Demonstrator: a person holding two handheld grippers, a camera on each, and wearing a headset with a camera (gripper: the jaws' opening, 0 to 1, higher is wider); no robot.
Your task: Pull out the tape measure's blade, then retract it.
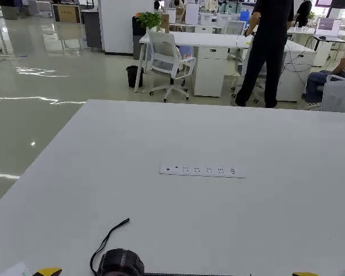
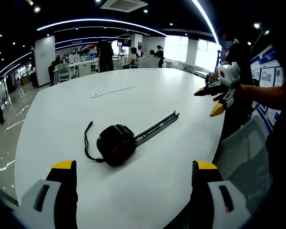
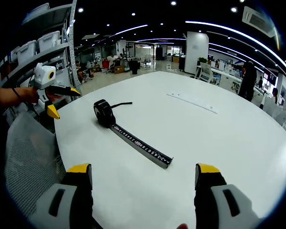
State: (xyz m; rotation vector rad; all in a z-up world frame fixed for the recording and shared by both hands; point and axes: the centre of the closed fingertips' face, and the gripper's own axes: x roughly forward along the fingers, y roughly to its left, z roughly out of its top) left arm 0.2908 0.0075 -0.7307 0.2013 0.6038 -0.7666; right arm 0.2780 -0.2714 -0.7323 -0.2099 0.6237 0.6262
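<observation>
Left tongs [image 2: 133, 164], right tongs [image 3: 144, 167] spread, tape measure [image 2: 115, 144] blade [image 3: 148, 149] out, likely numerals [image 3: 131, 138], unreadable

No legible text; tape blade [image 3: 142, 144] markings too small.

Both gripper views face each other, sharing the tape measure [image 2: 115, 144] between.

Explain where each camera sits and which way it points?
Head view: on the headset, looking down across the table at the power strip; yellow jaw tips below.
Left gripper view: on the left gripper, facing the tape measure; own open jaws below.
Right gripper view: on the right gripper, facing the blade; own jaws below.
Gripper views share the tape measure.
</observation>
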